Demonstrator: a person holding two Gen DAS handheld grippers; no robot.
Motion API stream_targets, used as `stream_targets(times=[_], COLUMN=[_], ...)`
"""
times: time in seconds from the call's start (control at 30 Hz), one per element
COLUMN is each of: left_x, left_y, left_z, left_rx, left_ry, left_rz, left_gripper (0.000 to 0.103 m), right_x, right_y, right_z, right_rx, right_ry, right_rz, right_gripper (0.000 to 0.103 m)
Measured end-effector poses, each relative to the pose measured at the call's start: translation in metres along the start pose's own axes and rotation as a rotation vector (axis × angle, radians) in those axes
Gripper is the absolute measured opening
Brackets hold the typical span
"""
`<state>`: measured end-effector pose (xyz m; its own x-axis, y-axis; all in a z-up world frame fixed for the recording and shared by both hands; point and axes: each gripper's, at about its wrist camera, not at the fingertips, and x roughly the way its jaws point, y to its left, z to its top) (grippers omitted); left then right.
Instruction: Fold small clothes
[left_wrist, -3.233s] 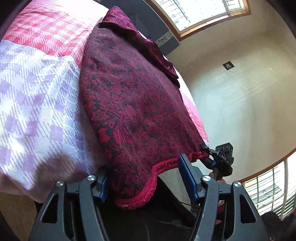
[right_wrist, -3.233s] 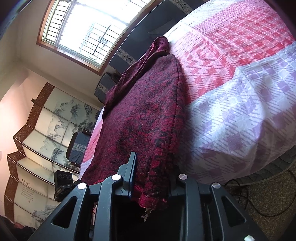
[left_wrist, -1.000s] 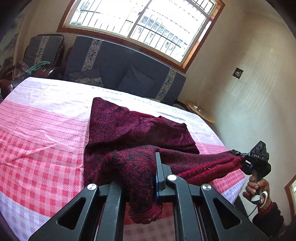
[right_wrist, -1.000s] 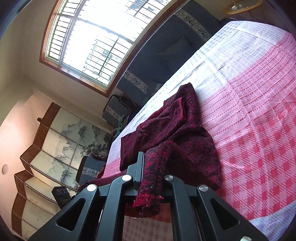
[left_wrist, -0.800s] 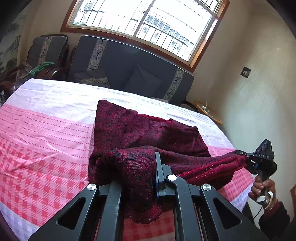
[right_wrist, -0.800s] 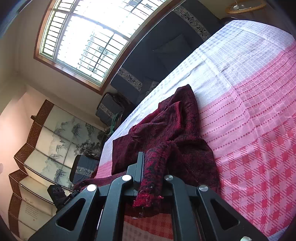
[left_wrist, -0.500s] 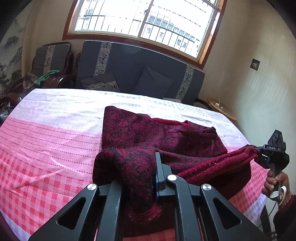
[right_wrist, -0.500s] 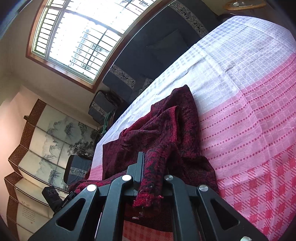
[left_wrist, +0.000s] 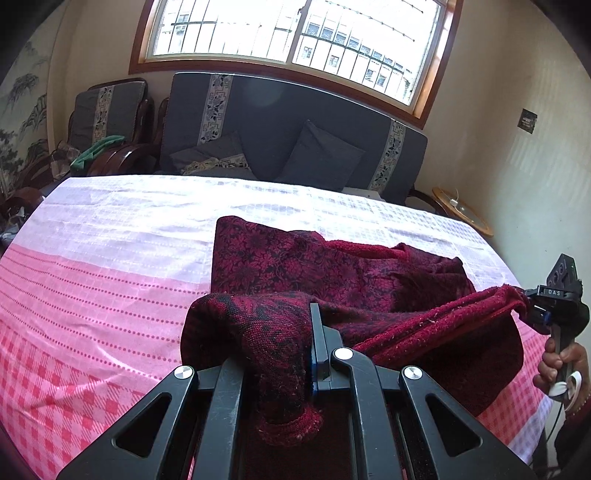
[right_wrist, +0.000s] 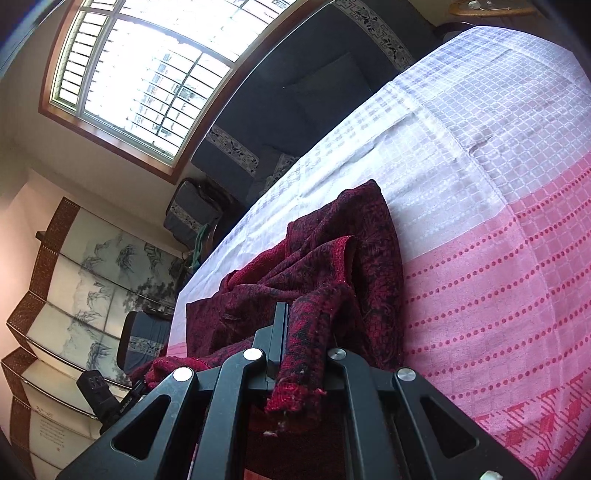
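Observation:
A dark red patterned knit garment lies partly on a pink and white checked bedspread. My left gripper is shut on one hem corner of the garment. My right gripper is shut on the other hem corner; it also shows at the right of the left wrist view. The hem is stretched between them, lifted above the rest of the garment, which is bunched on the bed.
A dark sofa with cushions stands beyond the bed under a window. A painted folding screen and a chair stand to the left. A small round table is at the far right.
Both grippers have carried the hem forward over the bed, and the garment has folded over itself and bunched up. Earlier it hung over the bed's edge.

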<state>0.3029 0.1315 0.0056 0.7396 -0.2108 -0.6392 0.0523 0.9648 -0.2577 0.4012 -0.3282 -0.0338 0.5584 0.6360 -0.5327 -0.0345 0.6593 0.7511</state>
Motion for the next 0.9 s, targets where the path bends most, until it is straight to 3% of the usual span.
stream_targets(times=[0.9], left_x=[0.049], left_y=[0.005], left_z=[0.037], left_rx=[-0.03], left_ry=[0.02], left_rz=[0.047], left_gripper=[0.009], right_x=[0.033], right_y=[-0.02], right_z=[0.031], right_rx=[0.04], right_ry=[0.012], right_rz=[0.027], right_gripper=[0.006])
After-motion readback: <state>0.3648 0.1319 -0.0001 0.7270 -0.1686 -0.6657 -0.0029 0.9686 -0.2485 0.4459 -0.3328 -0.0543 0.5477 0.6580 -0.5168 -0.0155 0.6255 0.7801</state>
